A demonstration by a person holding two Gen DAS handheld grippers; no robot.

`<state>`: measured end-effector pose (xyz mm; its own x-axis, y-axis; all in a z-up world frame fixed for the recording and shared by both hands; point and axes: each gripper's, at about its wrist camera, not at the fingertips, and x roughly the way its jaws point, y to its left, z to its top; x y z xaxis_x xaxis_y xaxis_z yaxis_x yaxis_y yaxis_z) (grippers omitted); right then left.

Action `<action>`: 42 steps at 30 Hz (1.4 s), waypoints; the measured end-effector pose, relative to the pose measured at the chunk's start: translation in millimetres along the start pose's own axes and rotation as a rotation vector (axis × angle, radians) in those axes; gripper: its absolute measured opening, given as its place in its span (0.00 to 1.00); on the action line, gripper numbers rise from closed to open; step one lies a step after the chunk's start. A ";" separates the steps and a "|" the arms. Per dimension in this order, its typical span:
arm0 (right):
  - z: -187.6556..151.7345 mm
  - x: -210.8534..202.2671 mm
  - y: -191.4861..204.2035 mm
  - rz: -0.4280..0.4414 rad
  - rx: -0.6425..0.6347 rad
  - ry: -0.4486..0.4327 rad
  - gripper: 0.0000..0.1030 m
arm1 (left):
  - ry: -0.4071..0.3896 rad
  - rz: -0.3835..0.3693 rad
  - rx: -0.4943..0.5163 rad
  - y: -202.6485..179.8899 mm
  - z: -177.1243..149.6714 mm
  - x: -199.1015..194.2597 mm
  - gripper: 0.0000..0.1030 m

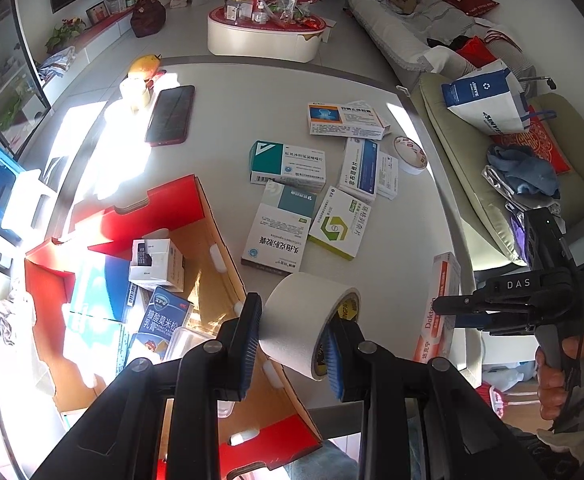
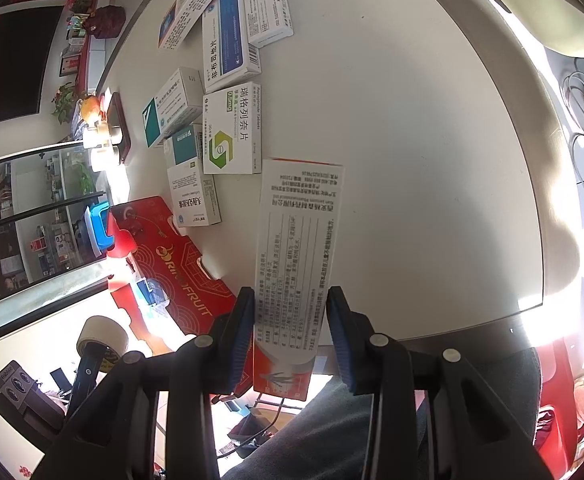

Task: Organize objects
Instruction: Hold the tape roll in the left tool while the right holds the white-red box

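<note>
Beside the red box [image 1: 131, 216] on the worktop [image 1: 219, 128], left tool [image 1: 292, 344] clenched on tape roll [image 1: 308, 320], right tool [image 2: 289, 320] gripping orange carton [image 2: 296, 248], both apparently bound for it.

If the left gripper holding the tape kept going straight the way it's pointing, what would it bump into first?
Probably the bare white table, just before the grey-and-white medicine box. The left gripper, shut on the white tape roll, tilts steeply down; depth is unclear.
</note>
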<state>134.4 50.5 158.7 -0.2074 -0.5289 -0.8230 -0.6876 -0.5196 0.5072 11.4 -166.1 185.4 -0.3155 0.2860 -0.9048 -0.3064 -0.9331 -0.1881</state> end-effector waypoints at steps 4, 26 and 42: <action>-0.9 -0.5 -1.1 0.002 0.003 0.000 0.35 | 0.000 0.001 -0.002 -0.1 -1.0 -0.5 0.29; -3.4 -2.0 -4.2 0.014 0.017 -0.011 0.35 | 0.000 0.010 0.004 2.1 -2.6 -1.1 0.29; -1.0 5.2 4.2 -0.003 0.002 0.005 0.35 | 0.001 0.026 -0.015 11.0 -5.1 -0.3 0.29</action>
<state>131.2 44.9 156.8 -0.2020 -0.5309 -0.8230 -0.6892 -0.5200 0.5046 12.7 -177.6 181.7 -0.3218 0.2617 -0.9099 -0.2847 -0.9433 -0.1706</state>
